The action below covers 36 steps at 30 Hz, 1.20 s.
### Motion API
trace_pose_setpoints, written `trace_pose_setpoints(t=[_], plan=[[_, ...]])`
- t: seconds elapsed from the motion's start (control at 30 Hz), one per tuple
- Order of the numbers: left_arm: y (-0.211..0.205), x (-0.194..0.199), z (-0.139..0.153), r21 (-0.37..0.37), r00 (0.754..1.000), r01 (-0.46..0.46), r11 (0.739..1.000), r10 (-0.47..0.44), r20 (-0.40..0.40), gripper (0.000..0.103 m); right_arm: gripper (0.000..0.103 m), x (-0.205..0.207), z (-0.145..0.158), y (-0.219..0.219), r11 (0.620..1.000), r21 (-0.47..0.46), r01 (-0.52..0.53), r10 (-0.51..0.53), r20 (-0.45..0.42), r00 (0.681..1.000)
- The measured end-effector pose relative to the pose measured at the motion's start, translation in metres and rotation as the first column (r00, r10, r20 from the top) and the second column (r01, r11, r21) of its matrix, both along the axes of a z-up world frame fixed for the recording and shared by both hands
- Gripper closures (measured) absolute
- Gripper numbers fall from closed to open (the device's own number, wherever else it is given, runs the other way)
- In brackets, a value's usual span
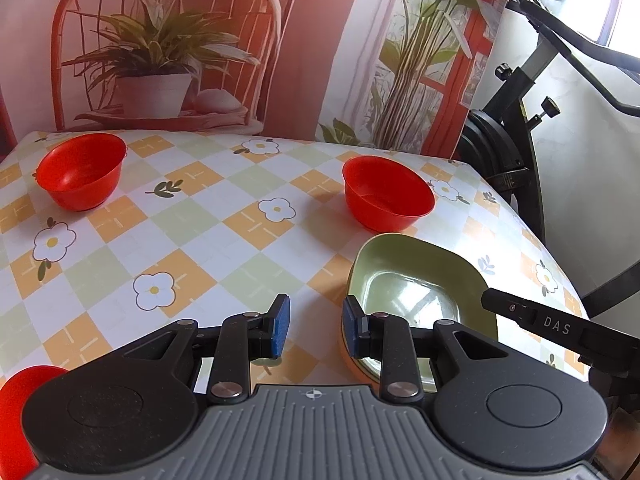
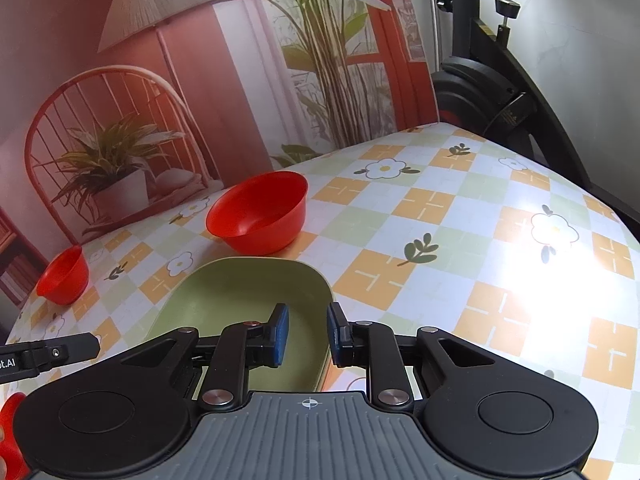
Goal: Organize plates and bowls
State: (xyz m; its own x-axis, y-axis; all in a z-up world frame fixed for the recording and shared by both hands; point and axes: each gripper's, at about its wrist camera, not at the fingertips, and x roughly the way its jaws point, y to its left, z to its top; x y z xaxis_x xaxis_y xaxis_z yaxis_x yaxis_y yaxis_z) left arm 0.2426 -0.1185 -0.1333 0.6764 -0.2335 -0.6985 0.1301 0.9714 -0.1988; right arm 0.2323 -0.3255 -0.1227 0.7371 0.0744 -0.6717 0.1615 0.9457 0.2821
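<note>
A green square plate (image 1: 416, 280) rests on an orange plate (image 1: 347, 354) at the table's near right. My left gripper (image 1: 316, 322) is open beside the stack's left rim, with nothing between its blue pads. In the right wrist view my right gripper (image 2: 307, 334) is open and straddles the green plate's (image 2: 240, 304) right rim: one pad is over the inside, the other outside. Two red bowls stand farther back, one at the left (image 1: 80, 170) (image 2: 64, 276) and one in the middle (image 1: 388, 192) (image 2: 260, 212). A third red bowl (image 1: 20, 408) shows at the lower left edge.
The table wears a checked flower cloth (image 1: 224, 240). A printed backdrop (image 1: 200, 48) of a chair and plants stands along the far edge. Beyond the table's right side is a black exercise bike (image 1: 516, 152). Part of the right gripper's body (image 1: 560, 326) reaches in at the right.
</note>
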Motion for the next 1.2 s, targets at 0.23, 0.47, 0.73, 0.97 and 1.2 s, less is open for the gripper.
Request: trace_pose_setpoints(t=[0.23,0.47,0.73,0.97,1.2], plan=[[0.003,0.000,0.002,-0.007,1.000,-0.014,1.000,0.014,0.008,0.073,0.083,-0.002,0.004,0.000,1.000,-0.004,0.001,-0.001,0.010,1.000],[0.000,0.013,0.007,0.013,1.000,0.000,1.000,0.000,0.011,0.073,0.083,0.010,0.007,-0.008,1.000,-0.006,0.000,0.000,0.019,1.000],[-0.024,0.049,0.030,0.007,0.997,0.059,0.998,-0.060,0.043,0.073,0.083,0.061,0.021,-0.026,0.998,-0.040,-0.056,0.058,0.051,0.997],[-0.056,0.096,0.018,-0.003,0.996,0.089,0.996,-0.089,0.008,0.073,0.082,0.118,0.015,-0.032,0.988,-0.062,-0.140,0.142,0.042,0.989],[-0.066,0.137,-0.007,-0.003,0.996,0.069,0.998,-0.069,-0.048,0.073,0.082,0.153,-0.008,-0.036,0.989,-0.014,-0.145,0.145,-0.014,0.989]])
